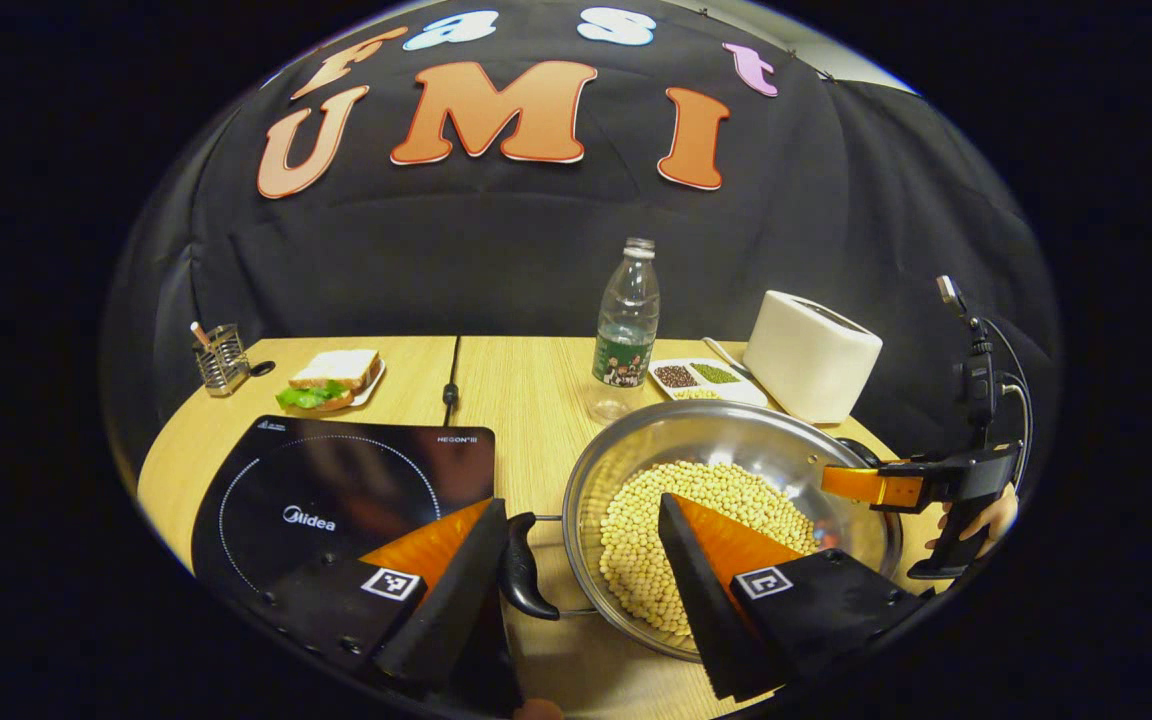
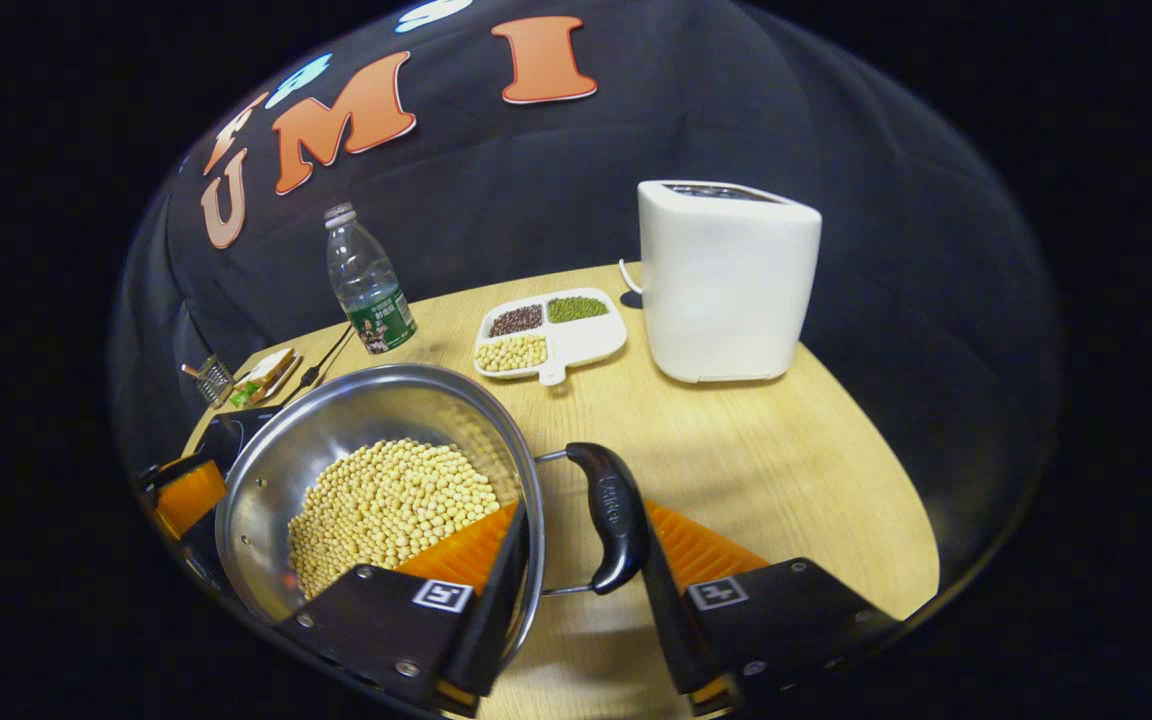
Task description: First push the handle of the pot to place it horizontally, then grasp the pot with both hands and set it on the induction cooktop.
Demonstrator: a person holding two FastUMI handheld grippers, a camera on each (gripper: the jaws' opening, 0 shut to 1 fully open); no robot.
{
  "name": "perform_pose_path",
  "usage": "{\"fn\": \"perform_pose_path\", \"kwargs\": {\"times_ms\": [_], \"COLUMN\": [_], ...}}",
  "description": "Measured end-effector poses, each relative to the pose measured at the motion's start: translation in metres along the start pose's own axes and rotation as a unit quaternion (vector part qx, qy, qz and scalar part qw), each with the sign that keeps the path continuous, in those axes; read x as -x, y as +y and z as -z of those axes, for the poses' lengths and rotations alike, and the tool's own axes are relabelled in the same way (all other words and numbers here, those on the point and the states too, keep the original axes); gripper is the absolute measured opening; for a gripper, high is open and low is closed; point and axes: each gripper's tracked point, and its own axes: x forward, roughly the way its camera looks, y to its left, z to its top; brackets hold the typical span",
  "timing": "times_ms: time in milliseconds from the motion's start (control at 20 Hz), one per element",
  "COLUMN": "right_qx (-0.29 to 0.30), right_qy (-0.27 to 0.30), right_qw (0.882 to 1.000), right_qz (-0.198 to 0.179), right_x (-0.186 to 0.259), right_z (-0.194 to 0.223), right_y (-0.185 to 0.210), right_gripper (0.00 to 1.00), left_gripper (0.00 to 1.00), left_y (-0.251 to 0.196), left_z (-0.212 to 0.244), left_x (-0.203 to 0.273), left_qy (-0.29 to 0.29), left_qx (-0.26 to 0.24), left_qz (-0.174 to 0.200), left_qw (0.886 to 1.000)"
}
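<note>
In the left gripper view, I am seeing my left gripper standing wide open around the near side of the steel pot. One finger is sitting outside the rim beside the black side handle; the other is reaching over the rim above the soybeans. Neither is pressing on anything. The pot is resting on the wooden table, just beside the induction cooktop, whose dark glass is lying bare. Beyond, a water bottle, a divided dish and a white toaster are lining the back edge. The other gripper, hand-held, is coming in at the pot's far rim.

In the right gripper view, I am watching my right gripper straddling the pot's other black handle, jaws wide apart, one finger inside the rim, one outside. I cannot tell whether either finger is touching the handle. Open tabletop is stretching to my right, toward the table's curved edge.
</note>
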Motion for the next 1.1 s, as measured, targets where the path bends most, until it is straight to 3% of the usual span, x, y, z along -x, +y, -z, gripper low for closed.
{"fn": "perform_pose_path", "kwargs": {"times_ms": [50, 100, 200, 450, 650, 750, 800, 1000, 1100], "right_qx": [-0.004, -0.011, -0.009, -0.018, -0.024, -0.026, -0.028, -0.036, -0.057], "right_qy": [0.010, 0.012, 0.014, 0.013, 0.009, 0.007, 0.005, -0.001, 0.003], "right_qw": [1.000, 1.000, 1.000, 1.000, 1.000, 1.000, 1.000, 0.999, 0.998], "right_qz": [-0.004, -0.005, -0.004, 0.000, 0.004, 0.006, 0.009, 0.024, 0.026], "right_x": [0.002, 0.004, 0.005, 0.007, 0.012, 0.015, 0.016, 0.019, 0.024], "right_z": [0.003, 0.000, 0.001, -0.001, 0.007, 0.010, 0.010, 0.011, 0.017], "right_y": [0.000, -0.001, -0.002, -0.012, -0.025, -0.026, -0.028, -0.029, -0.030], "right_gripper": [0.55, 0.56, 0.50, 0.49, 0.49, 0.49, 0.49, 0.49, 0.49], "left_gripper": [0.99, 0.97, 0.97, 0.96, 0.99, 1.00, 0.92, 0.73, 0.71], "left_y": [0.002, 0.001, -0.005, -0.010, -0.034, -0.024, -0.021, -0.024, -0.024], "left_z": [-0.003, -0.004, -0.002, 0.019, 0.057, 0.058, 0.056, 0.053, 0.049], "left_x": [-0.003, -0.006, -0.008, -0.022, -0.025, -0.028, -0.031, -0.034, -0.033], "left_qy": [-0.006, -0.005, 0.000, 0.040, 0.113, 0.121, 0.116, 0.114, 0.105], "left_qx": [-0.005, -0.009, -0.013, -0.003, 0.038, 0.022, 0.019, 0.048, 0.039], "left_qz": [-0.003, -0.003, 0.001, 0.004, 0.051, 0.023, 0.021, 0.018, 0.019], "left_qw": [1.000, 1.000, 1.000, 0.999, 0.992, 0.992, 0.993, 0.992, 0.994]}}
